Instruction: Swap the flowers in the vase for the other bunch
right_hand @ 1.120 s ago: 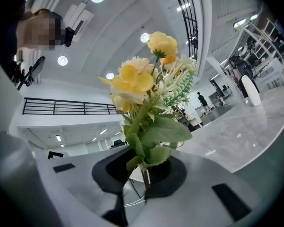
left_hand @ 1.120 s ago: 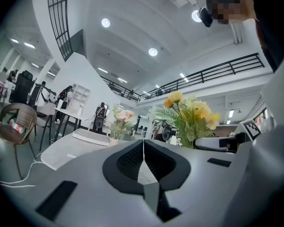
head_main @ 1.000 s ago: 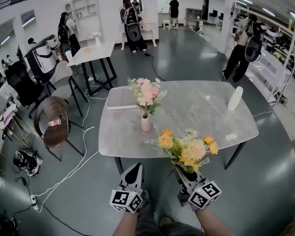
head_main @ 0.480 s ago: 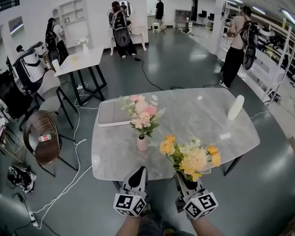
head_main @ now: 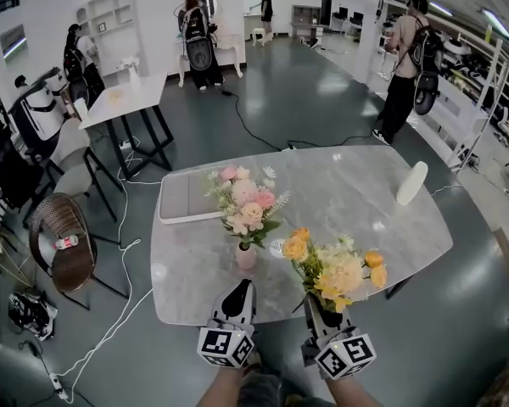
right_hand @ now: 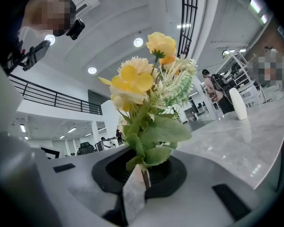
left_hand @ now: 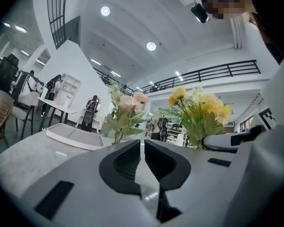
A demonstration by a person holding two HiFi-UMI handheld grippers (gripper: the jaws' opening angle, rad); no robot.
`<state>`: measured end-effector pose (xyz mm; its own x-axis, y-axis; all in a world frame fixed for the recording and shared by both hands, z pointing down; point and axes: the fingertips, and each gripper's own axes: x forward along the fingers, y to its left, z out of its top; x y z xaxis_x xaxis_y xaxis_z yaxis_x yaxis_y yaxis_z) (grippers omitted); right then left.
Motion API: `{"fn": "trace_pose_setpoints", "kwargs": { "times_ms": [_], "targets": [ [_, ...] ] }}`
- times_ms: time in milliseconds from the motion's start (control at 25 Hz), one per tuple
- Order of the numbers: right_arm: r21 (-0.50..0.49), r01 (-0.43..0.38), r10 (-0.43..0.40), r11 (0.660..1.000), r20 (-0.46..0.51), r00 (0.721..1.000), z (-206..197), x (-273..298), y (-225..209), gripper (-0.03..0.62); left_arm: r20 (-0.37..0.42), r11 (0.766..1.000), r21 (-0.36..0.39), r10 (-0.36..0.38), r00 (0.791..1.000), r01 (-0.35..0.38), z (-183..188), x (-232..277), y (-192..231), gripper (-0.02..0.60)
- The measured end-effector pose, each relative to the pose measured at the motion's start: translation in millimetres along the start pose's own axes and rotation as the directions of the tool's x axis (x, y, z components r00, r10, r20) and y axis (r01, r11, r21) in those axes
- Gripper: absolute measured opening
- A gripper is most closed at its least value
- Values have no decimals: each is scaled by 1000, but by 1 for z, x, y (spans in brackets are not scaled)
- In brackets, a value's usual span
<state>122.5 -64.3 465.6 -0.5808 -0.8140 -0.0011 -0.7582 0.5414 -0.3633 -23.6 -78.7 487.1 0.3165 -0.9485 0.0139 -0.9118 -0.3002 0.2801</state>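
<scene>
**A:** Start with the big one. Where is the grey, marble-look oval counter (head_main: 356, 197) relative to the jaws?

**B:** It spreads out ahead of both pairs. The tips sit about at its near edge, with the slab running away in front of them.

**A:** And the flat white rectangular tray (head_main: 185, 200)?

**B:** It lies on the counter well beyond the left gripper (head_main: 240, 290), ahead of those jaws and off to their left.

**A:** What about the bunch of yellow and cream flowers with green leaves (head_main: 338, 270)?

**B:** The right gripper (right_hand: 143, 176) has it. Its jaws are clamped on the stems low down, and leaves and blooms rise straight out from between them. In the head view the heads lean forward over the counter's near edge.

**A:** And the bunch of pink and pale peach flowers (head_main: 246, 203)?

**B:** It stands upright in the vase, ahead of the left jaws and a little left of the line they point along. It is left of the yellow bunch and clear of it.

**A:** Do the left jaws hold anything?

**B:** No, they are pressed together with nothing between them.

**A:** What is the tall white rounded bottle (head_main: 411, 183)?

**B:** It stands far ahead and to the right of the right jaws, well apart from everything else.

**A:** And the small pale pink vase (head_main: 247, 257)?

**B:** It is on the counter near the left jaw tips, just ahead of them. I cannot tell how much gap there is. The left gripper view hides the vase behind the gripper's own body.
</scene>
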Motion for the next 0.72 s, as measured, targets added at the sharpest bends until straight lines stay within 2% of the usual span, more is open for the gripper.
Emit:
{"fn": "trace_pose_setpoints", "kwargs": {
  "times_ms": [80, 320, 720],
  "targets": [
    [-4, 20, -20, 1000, 3, 1000, -1, 4, -4, 61, -7, 1000, -6, -4, 1000, 4, -3, 7, 7, 27],
    [-2, 72, -72, 997, 6, 997, -7, 17, -15, 61, -36, 1000, 10, -5, 999, 5, -9, 32, 30, 146],
    [12, 139, -139, 990, 21, 990, -14, 26, -27, 61, -66, 996, 91, 0, 998, 6, -9, 63, 51, 187]
  ]
}}
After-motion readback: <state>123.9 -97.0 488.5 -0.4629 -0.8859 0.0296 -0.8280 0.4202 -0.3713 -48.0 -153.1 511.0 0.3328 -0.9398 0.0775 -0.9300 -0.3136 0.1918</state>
